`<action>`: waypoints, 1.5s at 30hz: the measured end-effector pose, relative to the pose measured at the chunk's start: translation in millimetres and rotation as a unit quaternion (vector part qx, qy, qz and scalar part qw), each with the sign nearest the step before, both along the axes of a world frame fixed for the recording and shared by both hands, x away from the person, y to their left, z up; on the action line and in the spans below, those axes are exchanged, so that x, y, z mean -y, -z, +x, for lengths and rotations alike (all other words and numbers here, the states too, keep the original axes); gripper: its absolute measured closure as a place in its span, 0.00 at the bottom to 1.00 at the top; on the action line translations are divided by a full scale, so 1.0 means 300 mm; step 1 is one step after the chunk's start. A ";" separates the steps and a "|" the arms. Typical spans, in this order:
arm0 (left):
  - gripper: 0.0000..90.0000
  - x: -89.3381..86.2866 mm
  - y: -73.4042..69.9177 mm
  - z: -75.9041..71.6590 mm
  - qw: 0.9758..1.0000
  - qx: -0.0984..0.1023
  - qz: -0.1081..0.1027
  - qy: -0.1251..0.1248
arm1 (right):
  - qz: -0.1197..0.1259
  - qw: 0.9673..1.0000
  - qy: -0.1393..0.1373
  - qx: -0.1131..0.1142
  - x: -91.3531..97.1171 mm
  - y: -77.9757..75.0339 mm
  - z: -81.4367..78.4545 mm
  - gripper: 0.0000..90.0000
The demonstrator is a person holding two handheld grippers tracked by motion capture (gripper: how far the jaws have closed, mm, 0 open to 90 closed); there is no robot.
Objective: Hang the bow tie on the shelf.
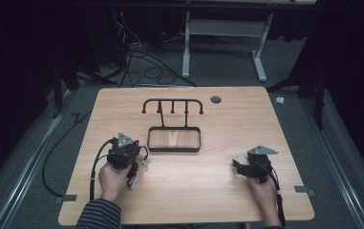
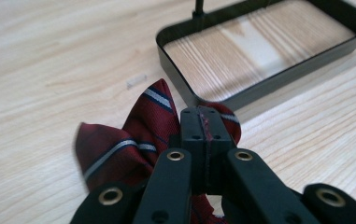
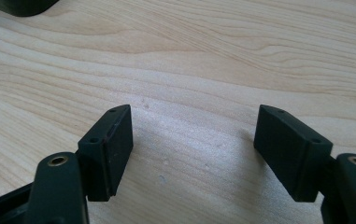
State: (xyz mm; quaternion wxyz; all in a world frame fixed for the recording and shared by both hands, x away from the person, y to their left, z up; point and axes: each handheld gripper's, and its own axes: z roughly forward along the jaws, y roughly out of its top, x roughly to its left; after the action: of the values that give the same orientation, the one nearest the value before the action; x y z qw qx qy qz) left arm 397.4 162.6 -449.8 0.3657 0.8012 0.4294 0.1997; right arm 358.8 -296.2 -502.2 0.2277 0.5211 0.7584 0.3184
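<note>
My left gripper is shut on a dark red cloth with navy and white stripes, a fold of it pinched between the jaws and the rest bunched below them. In the high view the left gripper is at the table's front left, with the cloth under it. A black-walled tray with a wooden floor lies just ahead of it. At the front right, my right gripper points left. Its jaws stand wide apart over bare wood, with nothing between them.
The black tray sits mid-table, with a black hook rack standing behind it. A small clear piece lies on the wood left of the tray. A round grommet marks the far edge. Cables trail across the floor behind the table.
</note>
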 end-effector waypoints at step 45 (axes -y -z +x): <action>1.00 0.018 -0.232 -0.074 0.993 0.081 -0.065 0.047 | 0.000 1.000 0.000 0.000 0.000 0.000 0.000 0.33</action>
State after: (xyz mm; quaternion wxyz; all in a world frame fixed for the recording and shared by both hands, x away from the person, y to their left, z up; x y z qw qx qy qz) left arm 375.2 157.3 -380.3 0.4598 0.7761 0.3726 0.2178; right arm 358.8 -296.2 -502.2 0.2276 0.5210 0.7585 0.3186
